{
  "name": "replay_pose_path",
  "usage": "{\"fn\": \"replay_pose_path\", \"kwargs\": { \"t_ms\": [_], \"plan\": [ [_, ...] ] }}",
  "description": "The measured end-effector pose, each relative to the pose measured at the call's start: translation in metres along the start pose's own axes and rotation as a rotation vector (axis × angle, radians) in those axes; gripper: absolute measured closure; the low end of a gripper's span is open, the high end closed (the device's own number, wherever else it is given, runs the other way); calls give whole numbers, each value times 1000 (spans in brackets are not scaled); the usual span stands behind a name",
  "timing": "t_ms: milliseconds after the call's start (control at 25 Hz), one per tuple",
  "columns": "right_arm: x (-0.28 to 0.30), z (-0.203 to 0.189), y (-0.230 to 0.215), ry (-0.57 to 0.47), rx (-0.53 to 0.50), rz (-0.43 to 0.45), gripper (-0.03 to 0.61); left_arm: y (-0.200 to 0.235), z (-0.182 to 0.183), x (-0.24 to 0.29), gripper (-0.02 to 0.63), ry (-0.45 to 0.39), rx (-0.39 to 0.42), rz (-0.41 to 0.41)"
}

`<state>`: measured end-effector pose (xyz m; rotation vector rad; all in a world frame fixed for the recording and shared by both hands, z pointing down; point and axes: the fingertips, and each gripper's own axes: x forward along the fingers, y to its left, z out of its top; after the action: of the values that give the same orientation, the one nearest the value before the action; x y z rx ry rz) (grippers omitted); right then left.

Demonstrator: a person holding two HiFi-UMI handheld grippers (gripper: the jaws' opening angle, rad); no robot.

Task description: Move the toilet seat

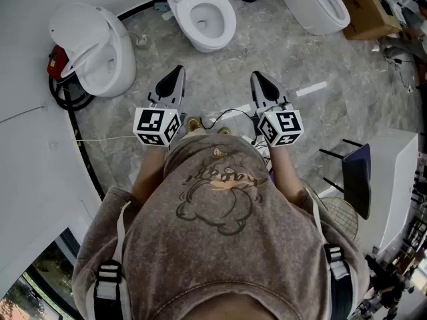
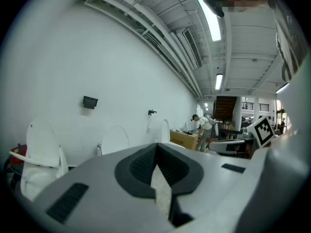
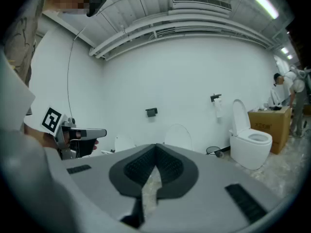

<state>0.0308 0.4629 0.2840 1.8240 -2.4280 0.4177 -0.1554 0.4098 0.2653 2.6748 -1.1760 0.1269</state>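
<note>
Toilet seat (image 1: 225,13) is far ahead. Left gripper (image 1: 175,73) and right gripper (image 1: 259,79) are pinched tight and empty. It looks best to step nearer and spread the jaws first.

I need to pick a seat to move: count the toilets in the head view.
3. Left toilet by the wall, lid up; centre toilet at the top; right toilet beside a box. More may lie out of frame.
</note>
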Motion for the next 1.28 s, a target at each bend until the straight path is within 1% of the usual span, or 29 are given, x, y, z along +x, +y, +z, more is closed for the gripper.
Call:
{"fn": "replay_pose_path", "kwargs": {
  "t_ms": [160,320,480,640,880,1080,1280],
  "plan": [
    [1,1,-4,6,1,-1,581,0,3,3,604,-3,-10,11],
    [6,-3,0,5,42,9,580,5,-1,5,604,5,-18,5],
    [16,-9,4,29,48,4,580,9,-3,13,604,19,-2,-28],
    [29,-18,13,40,63,-14,580,22,-6,16,604,19,-3,-59],
    [45,-28,22,45,87,-50,580,34,-10,26,604,29,17,-137],
    [56,-27,31,45,89,-67,580,50,-13,32,604,40,19,-153],
    [61,-25,17,44,90,-99,580,53,-14,44,604,44,16,-170]
  ]
}}
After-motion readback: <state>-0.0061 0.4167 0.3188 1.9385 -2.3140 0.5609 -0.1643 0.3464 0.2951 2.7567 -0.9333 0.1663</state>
